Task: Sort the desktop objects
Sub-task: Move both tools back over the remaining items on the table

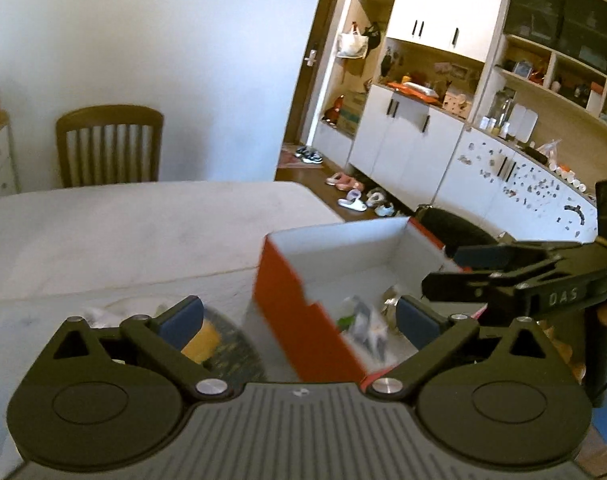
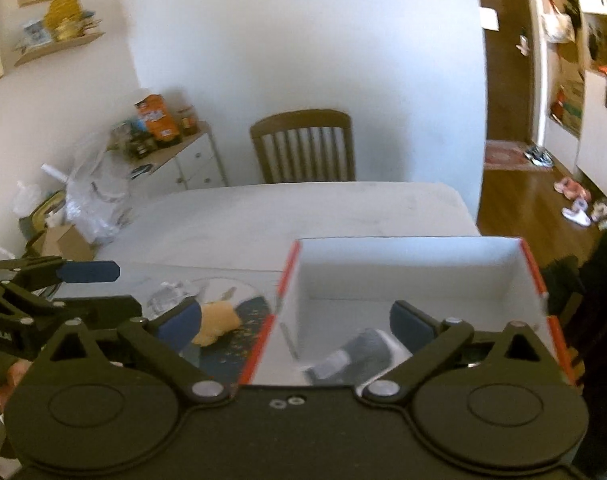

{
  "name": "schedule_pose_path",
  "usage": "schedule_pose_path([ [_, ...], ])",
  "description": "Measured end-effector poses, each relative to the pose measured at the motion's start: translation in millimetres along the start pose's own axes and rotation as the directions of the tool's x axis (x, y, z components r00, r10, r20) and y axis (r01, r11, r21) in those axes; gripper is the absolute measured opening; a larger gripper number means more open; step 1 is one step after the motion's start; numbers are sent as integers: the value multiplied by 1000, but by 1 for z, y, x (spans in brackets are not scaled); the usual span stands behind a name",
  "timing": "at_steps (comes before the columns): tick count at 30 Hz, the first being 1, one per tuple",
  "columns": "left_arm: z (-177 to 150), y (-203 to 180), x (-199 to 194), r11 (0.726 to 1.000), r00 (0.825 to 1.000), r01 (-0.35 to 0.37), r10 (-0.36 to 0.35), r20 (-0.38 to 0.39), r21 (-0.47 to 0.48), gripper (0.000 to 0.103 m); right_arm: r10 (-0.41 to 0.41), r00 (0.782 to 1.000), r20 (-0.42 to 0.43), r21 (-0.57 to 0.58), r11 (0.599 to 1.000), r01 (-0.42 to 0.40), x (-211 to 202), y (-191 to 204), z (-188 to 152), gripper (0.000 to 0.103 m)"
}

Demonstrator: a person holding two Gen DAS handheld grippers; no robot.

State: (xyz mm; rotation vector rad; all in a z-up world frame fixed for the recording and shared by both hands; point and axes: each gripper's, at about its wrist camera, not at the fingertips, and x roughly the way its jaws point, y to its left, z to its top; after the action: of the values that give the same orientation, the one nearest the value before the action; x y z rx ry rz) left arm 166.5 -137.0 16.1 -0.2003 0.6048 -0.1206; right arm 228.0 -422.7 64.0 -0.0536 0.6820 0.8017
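Observation:
An open box, orange outside and white inside [image 1: 287, 304] [image 2: 403, 272], stands on the white table [image 1: 123, 232]. Several blurred items lie in it, among them a grey and white one [image 2: 355, 356] [image 1: 363, 324]. A yellow soft object [image 1: 201, 342] [image 2: 217, 322] lies on a dark patterned mat [image 2: 251, 312] left of the box. My left gripper [image 1: 299, 320] is open and empty, straddling the box's left wall. My right gripper [image 2: 295, 322] is open and empty above the box's near-left corner. It also shows in the left wrist view [image 1: 463, 272], over the box's right rim.
A wooden chair [image 2: 303, 148] stands at the table's far side. Crumpled clear plastic [image 2: 171, 294] lies by the mat. A cardboard box and plastic bags [image 2: 83, 216] sit at the table's left edge. Cabinets [image 1: 423, 140] and shoes on the floor [image 1: 359, 196] are at the right.

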Motion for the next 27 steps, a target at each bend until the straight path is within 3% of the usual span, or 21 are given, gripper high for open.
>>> schedule_pose_path([
  [11,-39,63,-52,997,997,-78,78,-21,2,103,16,1000,-16,-38,999,-17,14,76,-16,102],
  [27,-91,156,-94,978,974,-210,209,-88,-1,103,-54,997,-46,-5,999,54,56,151,-45,102],
])
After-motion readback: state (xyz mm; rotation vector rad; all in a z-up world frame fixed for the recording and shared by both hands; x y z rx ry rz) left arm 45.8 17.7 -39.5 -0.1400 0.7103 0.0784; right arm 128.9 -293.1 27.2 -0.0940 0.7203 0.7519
